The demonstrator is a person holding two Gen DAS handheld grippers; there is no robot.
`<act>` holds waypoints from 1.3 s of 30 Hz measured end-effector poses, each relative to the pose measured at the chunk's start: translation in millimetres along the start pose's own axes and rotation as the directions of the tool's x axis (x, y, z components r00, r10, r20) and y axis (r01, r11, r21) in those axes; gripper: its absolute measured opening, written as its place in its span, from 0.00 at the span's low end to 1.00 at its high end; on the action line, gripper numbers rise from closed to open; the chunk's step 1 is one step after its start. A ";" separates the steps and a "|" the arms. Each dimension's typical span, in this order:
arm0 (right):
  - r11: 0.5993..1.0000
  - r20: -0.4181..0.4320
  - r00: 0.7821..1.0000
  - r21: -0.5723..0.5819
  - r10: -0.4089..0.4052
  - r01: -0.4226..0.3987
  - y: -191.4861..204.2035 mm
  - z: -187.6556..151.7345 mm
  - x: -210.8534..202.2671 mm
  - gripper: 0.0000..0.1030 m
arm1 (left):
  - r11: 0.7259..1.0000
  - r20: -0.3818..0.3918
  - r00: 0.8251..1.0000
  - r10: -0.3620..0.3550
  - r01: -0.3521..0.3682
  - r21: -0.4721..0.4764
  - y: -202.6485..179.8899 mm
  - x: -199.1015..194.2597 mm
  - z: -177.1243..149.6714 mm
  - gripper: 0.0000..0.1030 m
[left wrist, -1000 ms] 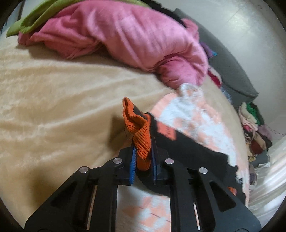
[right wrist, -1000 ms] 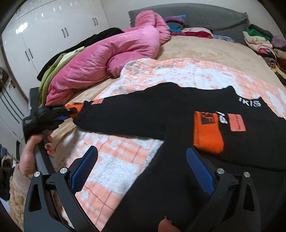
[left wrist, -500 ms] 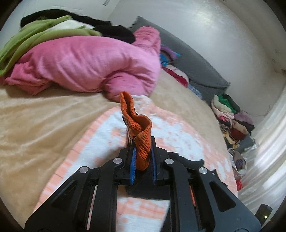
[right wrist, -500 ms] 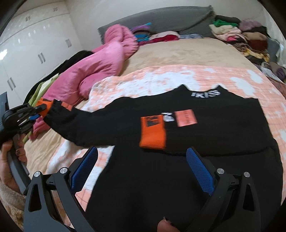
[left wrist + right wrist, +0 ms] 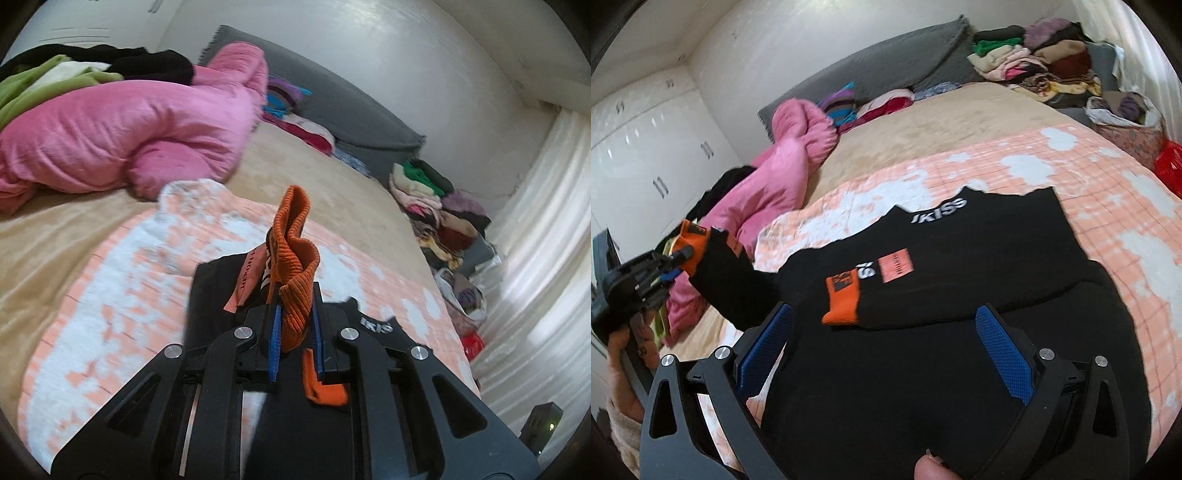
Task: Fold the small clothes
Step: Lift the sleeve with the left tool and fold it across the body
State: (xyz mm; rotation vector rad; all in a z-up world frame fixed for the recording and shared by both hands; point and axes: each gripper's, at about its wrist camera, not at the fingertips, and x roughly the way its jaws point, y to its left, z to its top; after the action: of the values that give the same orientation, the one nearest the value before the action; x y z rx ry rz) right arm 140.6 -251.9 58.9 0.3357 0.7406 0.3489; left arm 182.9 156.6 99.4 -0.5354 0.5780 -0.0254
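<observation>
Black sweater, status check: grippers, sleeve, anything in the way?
Left gripper shut on orange cuff, sleeve lifted. Right gripper open above black sweater. Other sleeve folded across chest. Nothing in the way.

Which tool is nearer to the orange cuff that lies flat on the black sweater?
Right. The right tool hangs open just in front of the flat orange cuff on the black sweater. The left tool is off to the side, shut on the other cuff.

Both tools, left tool (image 5: 295,332) and right tool (image 5: 882,347), are black skeletal frames with silver screws and blue textured pads (image 5: 1004,354); a bare thumb tip (image 5: 929,467) shows at six o'clock.
</observation>
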 end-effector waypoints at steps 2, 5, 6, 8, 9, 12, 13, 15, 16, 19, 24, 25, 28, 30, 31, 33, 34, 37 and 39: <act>1.000 0.011 1.000 0.022 -0.014 0.014 -11.8 0.6 -8.8 0.96 | 1.000 -0.015 1.000 -0.018 0.018 0.009 -9.4 4.8 -4.9 0.07; 0.998 0.024 0.999 0.048 -0.028 0.027 -26.8 0.9 -19.0 0.96 | 0.999 -0.039 0.998 -0.043 0.044 0.030 -26.1 11.0 -14.4 0.07; 0.998 0.030 0.999 0.061 -0.031 0.029 -32.4 0.6 -22.2 0.96 | 0.998 -0.048 0.998 -0.050 0.052 0.037 -31.0 12.7 -17.5 0.07; 0.996 0.034 0.999 0.086 -0.031 0.028 -41.7 0.0 -26.2 0.96 | 0.996 -0.065 0.996 -0.055 0.059 0.061 -42.9 17.5 -24.6 0.07; 0.994 0.038 0.999 0.102 -0.033 0.029 -47.3 -0.3 -28.6 0.96 | 0.996 -0.074 0.996 -0.058 0.063 0.069 -47.0 20.0 -27.3 0.06; 0.992 0.044 0.998 0.123 -0.043 0.037 -58.1 -0.8 -32.5 0.96 | 0.993 -0.093 0.994 -0.063 0.072 0.097 -57.7 24.5 -35.1 0.06; 0.991 0.045 0.998 0.130 -0.048 0.042 -61.9 -1.3 -33.9 0.96 | 0.991 -0.103 0.993 -0.064 0.075 0.110 -62.0 26.8 -38.5 0.06; 0.989 0.045 0.997 0.141 -0.057 0.050 -68.4 -1.9 -35.5 0.96 | 0.988 -0.131 0.989 -0.073 0.089 0.125 -70.3 33.1 -45.9 0.06; 0.987 0.045 0.997 0.147 -0.064 0.057 -71.9 -2.1 -36.0 0.96 | 0.987 -0.143 0.987 -0.075 0.094 0.129 -72.6 36.7 -49.1 0.06; 0.984 0.036 0.996 0.161 -0.080 0.073 -80.3 -2.5 -35.6 0.96 | 0.983 -0.179 0.981 -0.077 0.105 0.151 -81.5 48.4 -61.1 0.06; 0.982 0.021 0.994 0.155 -0.108 0.103 -88.7 -4.6 -34.7 0.96 | 0.976 -0.254 0.964 -0.082 0.129 0.174 -98.1 71.2 -88.1 0.06; 0.982 0.018 0.993 0.150 -0.119 0.115 -90.0 -5.0 -34.9 0.96 | 0.975 -0.270 0.959 -0.084 0.135 0.178 -100.7 75.8 -93.1 0.06; 0.981 0.011 0.990 0.136 -0.144 0.141 -92.9 -5.9 -34.4 0.96 | 0.969 -0.318 0.945 -0.074 0.143 0.202 -108.6 91.4 -109.0 0.07; 0.980 0.005 0.988 0.132 -0.152 0.150 -95.5 -5.7 -33.2 0.96 | 0.966 -0.340 0.938 -0.070 0.148 0.210 -111.3 99.1 -116.8 0.07; 0.979 0.001 0.988 0.132 -0.156 0.155 -96.8 -6.0 -32.5 0.96 | 0.964 -0.356 0.932 -0.067 0.152 0.217 -112.9 103.6 -121.4 0.07; 0.979 -0.010 0.987 0.131 -0.158 0.158 -98.6 -6.6 -29.8 0.96 | 0.962 -0.378 0.923 -0.066 0.159 0.221 -114.2 109.4 -127.8 0.08; 0.978 -0.015 0.987 0.130 -0.159 0.160 -99.3 -6.9 -28.1 0.96 | 0.961 -0.388 0.919 -0.065 0.163 0.223 -114.7 112.0 -129.7 0.08; 0.978 -0.029 0.986 0.124 -0.163 0.165 -99.8 -7.4 -22.6 0.96 | 0.959 -0.411 0.908 -0.073 0.177 0.220 -116.7 116.1 -134.9 0.12; 0.979 -0.041 0.986 0.118 -0.164 0.168 -99.5 -8.0 -17.1 0.96 | 0.959 -0.429 0.900 -0.084 0.190 0.211 -115.8 118.4 -136.7 0.17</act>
State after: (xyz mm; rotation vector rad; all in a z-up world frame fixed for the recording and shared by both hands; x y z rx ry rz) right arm 142.1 -346.3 22.3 0.3812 0.8170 0.1518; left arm 224.9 -28.4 -1.3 -0.3233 0.9399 -0.3518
